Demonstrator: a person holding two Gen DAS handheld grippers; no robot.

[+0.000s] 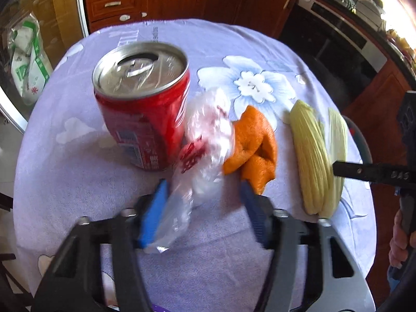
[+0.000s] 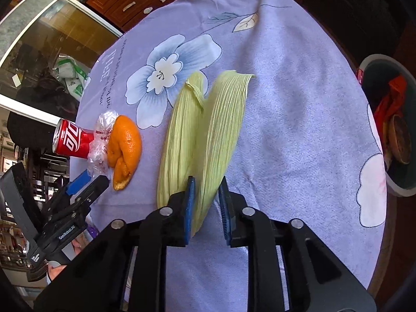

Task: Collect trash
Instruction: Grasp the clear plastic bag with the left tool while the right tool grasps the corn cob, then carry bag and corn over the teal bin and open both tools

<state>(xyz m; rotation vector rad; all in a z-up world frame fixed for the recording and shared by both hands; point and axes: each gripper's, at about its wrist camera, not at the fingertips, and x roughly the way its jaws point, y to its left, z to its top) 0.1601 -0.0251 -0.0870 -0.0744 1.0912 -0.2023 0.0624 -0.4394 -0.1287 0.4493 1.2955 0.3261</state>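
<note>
A crumpled clear plastic wrapper (image 1: 205, 140) with red print lies between a red soda can (image 1: 143, 104) and an orange peel (image 1: 254, 145) on the lilac flowered tablecloth (image 1: 78, 187). My left gripper (image 1: 204, 195) is open, its blue pads on either side of the wrapper's near end. Pale green corn husks (image 2: 202, 135) lie to the right. My right gripper (image 2: 206, 197) is open, its pads straddling the near end of one husk. The can (image 2: 69, 140), wrapper (image 2: 100, 143) and peel (image 2: 124, 145) also show in the right wrist view, with the left gripper (image 2: 88, 179) beside them.
A round bin (image 2: 390, 127) holding red wrappers and other trash stands below the table's right edge. Wooden drawers (image 1: 117, 0) and a dark oven (image 1: 332, 41) are behind the table. A green and white bag (image 1: 28, 59) lies behind glass at left.
</note>
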